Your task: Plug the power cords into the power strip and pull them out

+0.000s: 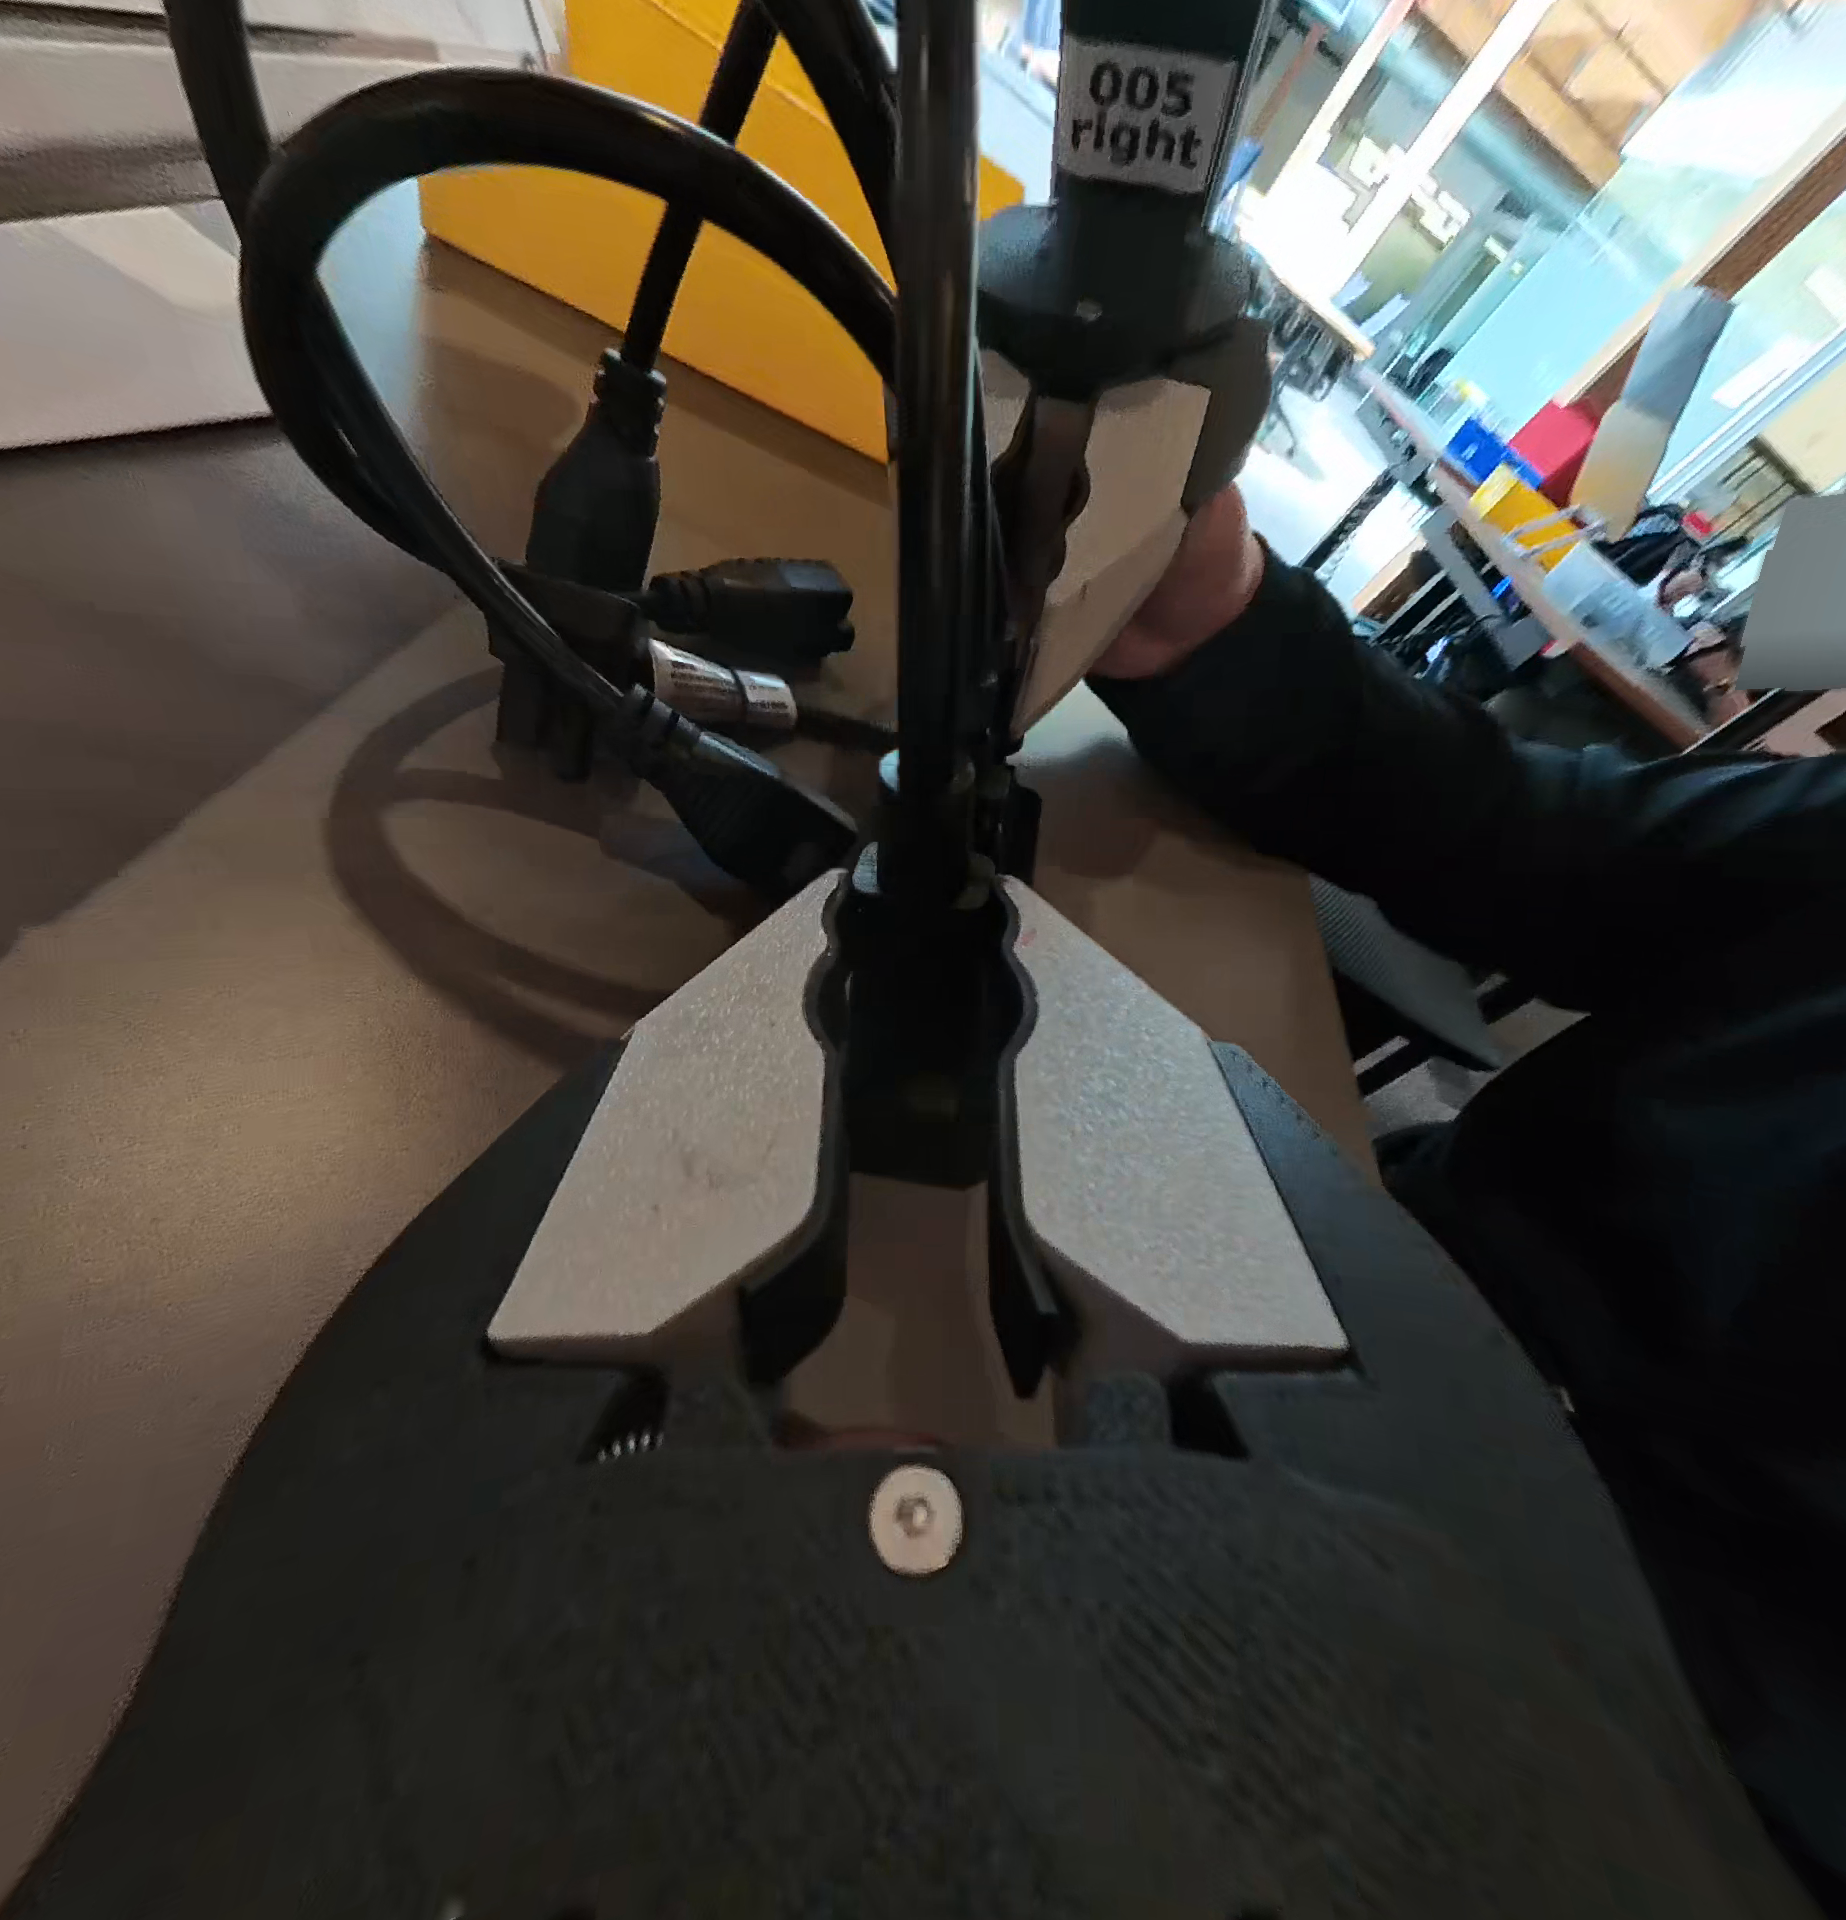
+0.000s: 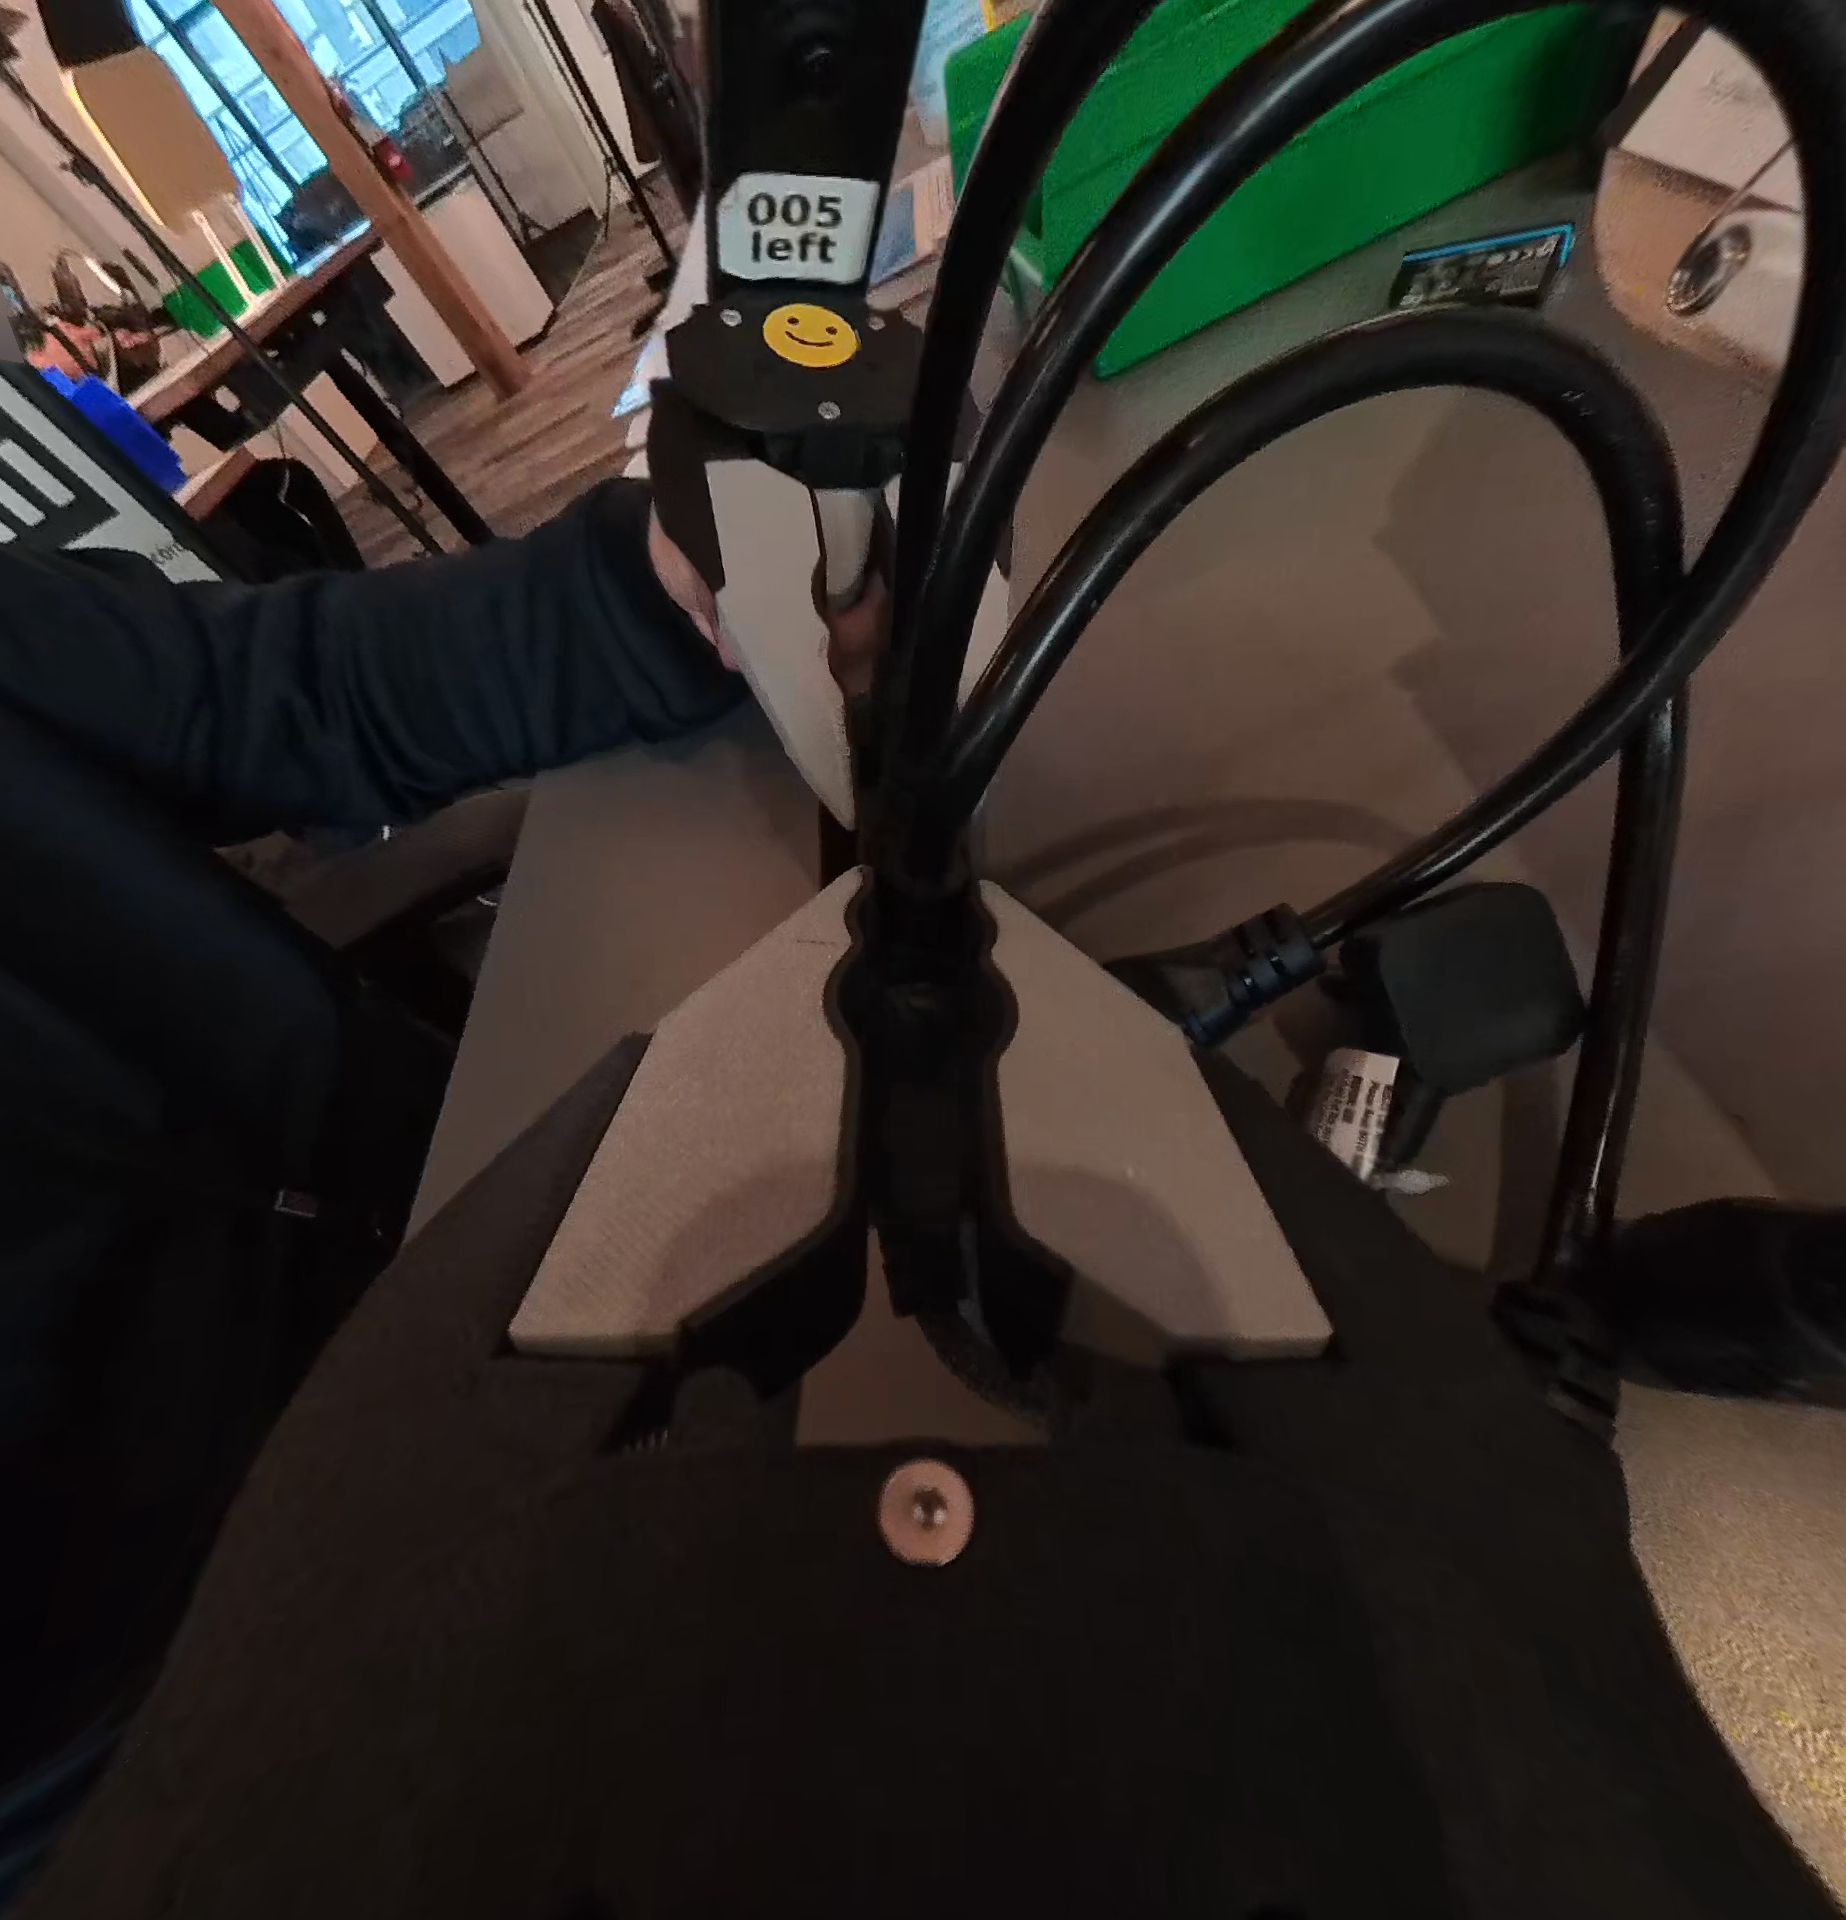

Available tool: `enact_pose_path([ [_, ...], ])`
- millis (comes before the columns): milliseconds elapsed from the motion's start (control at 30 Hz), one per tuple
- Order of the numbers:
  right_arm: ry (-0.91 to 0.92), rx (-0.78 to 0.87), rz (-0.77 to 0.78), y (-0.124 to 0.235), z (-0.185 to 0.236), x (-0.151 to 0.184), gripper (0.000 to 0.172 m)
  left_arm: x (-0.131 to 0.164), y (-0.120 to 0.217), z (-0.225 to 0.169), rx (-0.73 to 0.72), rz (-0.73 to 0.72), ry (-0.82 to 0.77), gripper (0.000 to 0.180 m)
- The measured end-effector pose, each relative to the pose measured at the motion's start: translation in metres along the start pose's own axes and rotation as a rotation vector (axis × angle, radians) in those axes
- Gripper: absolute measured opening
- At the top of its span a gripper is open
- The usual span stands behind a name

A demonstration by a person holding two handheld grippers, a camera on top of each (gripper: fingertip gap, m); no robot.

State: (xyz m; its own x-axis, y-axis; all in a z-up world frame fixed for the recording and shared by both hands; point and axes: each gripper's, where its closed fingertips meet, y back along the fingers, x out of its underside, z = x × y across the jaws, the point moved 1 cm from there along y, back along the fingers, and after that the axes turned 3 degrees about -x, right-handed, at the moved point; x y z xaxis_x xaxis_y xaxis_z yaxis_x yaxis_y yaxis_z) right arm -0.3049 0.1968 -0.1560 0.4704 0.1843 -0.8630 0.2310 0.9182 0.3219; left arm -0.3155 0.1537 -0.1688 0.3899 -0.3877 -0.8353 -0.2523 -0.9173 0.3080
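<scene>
Item: left gripper (image 1: 919, 914). Grey fingers (image 1: 732, 1101) clenched on a black plug body, pads pressed to its sides; black cords rise from it toward the top of the left wrist view.

Item: right gripper (image 2: 919, 914). Fingers (image 2: 1095, 1122) clamped on a bundle of black power cords (image 2: 924, 623), pads bearing on it from both sides. It meets the left gripper (image 2: 846, 800) tip to tip over the same dark bundle; the left wrist view shows the right gripper (image 1: 1012, 717) coming down from above onto it. The bundle is too dark and blurred to separate its members; possibly a plug and a cord together.

Item: cord loops. One black loop (image 1: 379, 312) arches over the table toward its far edge; two more (image 2: 1314, 499) arch to the right in the right wrist view.

Item: loose plugs. Several black plugs (image 1: 597, 488) with a white-labelled cord section (image 1: 721, 686) lie on the brown table (image 1: 171, 1039) beyond the left gripper. In the right wrist view a black plug (image 2: 1459, 987) lies on the table (image 2: 638, 935) to the right of the jaws.

Item: power strip. Cannot be made out in either view.

Item: surroundings. Yellow box (image 1: 711, 229) at the table's far edge; green box (image 2: 1262, 177) at the table's far side in the right wrist view. A dark sleeve (image 1: 1418, 779) and a hand (image 1: 1189, 582) carry the right gripper.
</scene>
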Motion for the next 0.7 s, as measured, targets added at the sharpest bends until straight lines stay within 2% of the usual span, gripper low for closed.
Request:
enact_pose_path([
  [133,-0.015,-0.001,-0.013,0.001,-0.001,-0.001,0.013,-0.001,0.0,0.002,-0.014,-0.003,-0.032,0.023],
  [233,-0.001,-0.016,0.008,0.001,0.002,0.003,0.013,0.009,-0.002,-0.004,-0.011,0.063,-0.132,0.024],
  [300,0.0,-0.024,0.007,0.001,0.003,0.005,0.013,0.015,-0.002,-0.006,0.017,0.098,-0.109,0.023],
  [433,-0.013,-0.039,-0.009,-0.001,0.004,0.003,0.013,0.023,-0.011,-0.011,0.015,0.152,-0.108,0.044],
  [533,-0.007,-0.042,-0.001,-0.004,0.005,0.004,0.013,0.036,-0.023,-0.015,-0.029,0.24,-0.174,0.056],
  [633,0.011,-0.064,0.015,-0.01,0.01,0.006,0.013,0.034,-0.033,-0.011,-0.114,0.237,-0.229,0.05],
  [700,0.033,-0.079,0.028,-0.014,0.015,0.008,0.013,0.03,-0.034,-0.015,-0.097,0.209,-0.232,0.05],
])
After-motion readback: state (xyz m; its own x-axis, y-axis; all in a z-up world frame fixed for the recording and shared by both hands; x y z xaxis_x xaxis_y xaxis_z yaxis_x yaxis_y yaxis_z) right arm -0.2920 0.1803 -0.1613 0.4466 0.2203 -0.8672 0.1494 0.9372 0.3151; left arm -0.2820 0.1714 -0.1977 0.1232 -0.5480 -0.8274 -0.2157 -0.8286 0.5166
